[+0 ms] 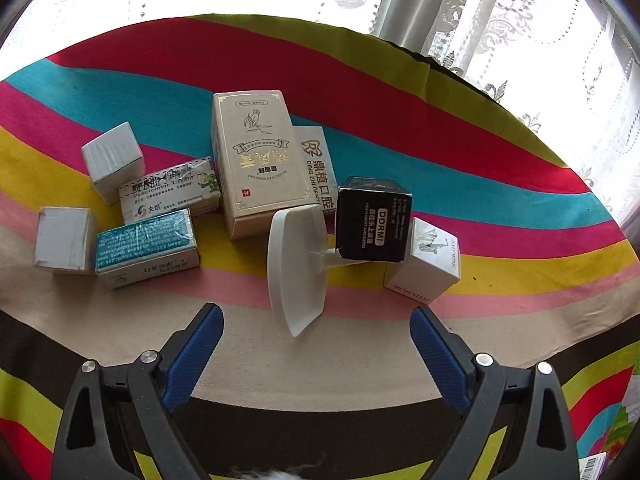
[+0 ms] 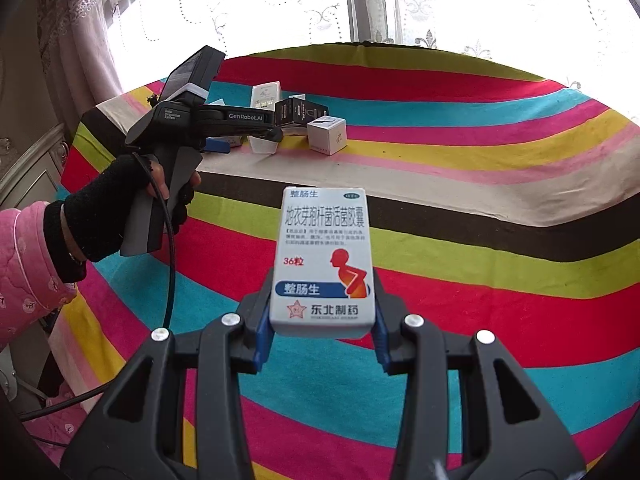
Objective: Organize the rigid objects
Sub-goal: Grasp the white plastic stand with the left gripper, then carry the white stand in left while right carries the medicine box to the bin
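- The right tool (image 2: 322,332) is closed on a white medicine box (image 2: 323,264). The blue pads press its two narrow sides near the bottom end, so the printed face stays up and the box stands out forward over the striped cloth (image 2: 480,320).
- I think the grip is low on the box so that the far end is free to be put down first among the others.
- The left tool (image 1: 316,344) is wide and holds nothing. In the right camera a hand (image 2: 132,196) in a dark fingerless glove carries it above the near side of the group, pointing down.
- The other boxes lie together on the far part of the bench: a big beige box (image 1: 260,160) flat in the middle, a black box (image 1: 372,220) just right of it, and a white cube box (image 1: 424,264) beside the black one.
- On the left side are a teal box (image 1: 146,246), a box with a green pattern (image 1: 172,192) and two plain white boxes (image 1: 64,238), all close to each other.
- A white plastic tray (image 1: 296,268) stands on its edge, touching the black box; it looks unstable.
- In my judgement the held box must go to this group, and the left tool waits there to make order or hold things steady.
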Motion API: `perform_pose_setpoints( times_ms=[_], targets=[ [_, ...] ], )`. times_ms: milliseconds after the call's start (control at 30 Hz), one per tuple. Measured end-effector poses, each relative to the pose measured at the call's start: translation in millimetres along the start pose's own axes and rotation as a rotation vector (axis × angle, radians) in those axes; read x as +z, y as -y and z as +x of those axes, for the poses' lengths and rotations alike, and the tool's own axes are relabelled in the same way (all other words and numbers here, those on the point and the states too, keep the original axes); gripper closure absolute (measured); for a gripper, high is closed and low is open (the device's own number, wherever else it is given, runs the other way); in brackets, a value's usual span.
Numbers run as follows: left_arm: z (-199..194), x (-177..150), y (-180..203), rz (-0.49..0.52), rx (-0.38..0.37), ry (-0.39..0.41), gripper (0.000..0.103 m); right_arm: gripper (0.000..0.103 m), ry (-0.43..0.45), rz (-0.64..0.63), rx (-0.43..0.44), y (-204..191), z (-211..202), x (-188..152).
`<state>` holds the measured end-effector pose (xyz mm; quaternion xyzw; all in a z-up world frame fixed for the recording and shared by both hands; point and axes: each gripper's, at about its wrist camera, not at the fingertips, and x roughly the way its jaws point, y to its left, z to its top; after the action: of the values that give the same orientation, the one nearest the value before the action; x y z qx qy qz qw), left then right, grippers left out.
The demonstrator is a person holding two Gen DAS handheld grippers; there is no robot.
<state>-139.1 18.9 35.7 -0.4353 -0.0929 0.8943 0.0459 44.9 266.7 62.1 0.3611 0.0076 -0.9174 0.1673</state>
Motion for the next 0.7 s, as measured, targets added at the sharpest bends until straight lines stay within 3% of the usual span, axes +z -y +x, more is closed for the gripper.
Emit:
perform_pose_setpoints(
  times_ms=[300, 433, 567, 633, 700],
  targets=[
    [23.9, 14.9, 2.5, 0.031, 0.042, -0.041, 0.025, 0.058, 0.033, 0.025, 0.000, 4.9, -6.1, 5.3],
    [29.8, 17.5, 1.0, 0.037, 0.053, -0.058, 0.038, 0.058, 0.035, 0.032, -0.006, 8.1, -7.6, 4.9],
    [32.8, 19.2, -2.4, 0.031, 0.054, -0.067, 0.043, 0.058, 0.040, 0.044, -0.010, 9.0, -9.9, 4.6],
    [33.5, 20.1, -4.0, 0.032, 0.057, -0.068, 0.057, 0.058, 0.042, 0.045, -0.010, 8.8, -11.8, 4.1],
    [33.3, 20.9, -5.2, 0.033, 0.055, -0.073, 0.065, 0.058, 0.044, 0.045, -0.009, 8.3, -13.5, 4.0]
  ],
)
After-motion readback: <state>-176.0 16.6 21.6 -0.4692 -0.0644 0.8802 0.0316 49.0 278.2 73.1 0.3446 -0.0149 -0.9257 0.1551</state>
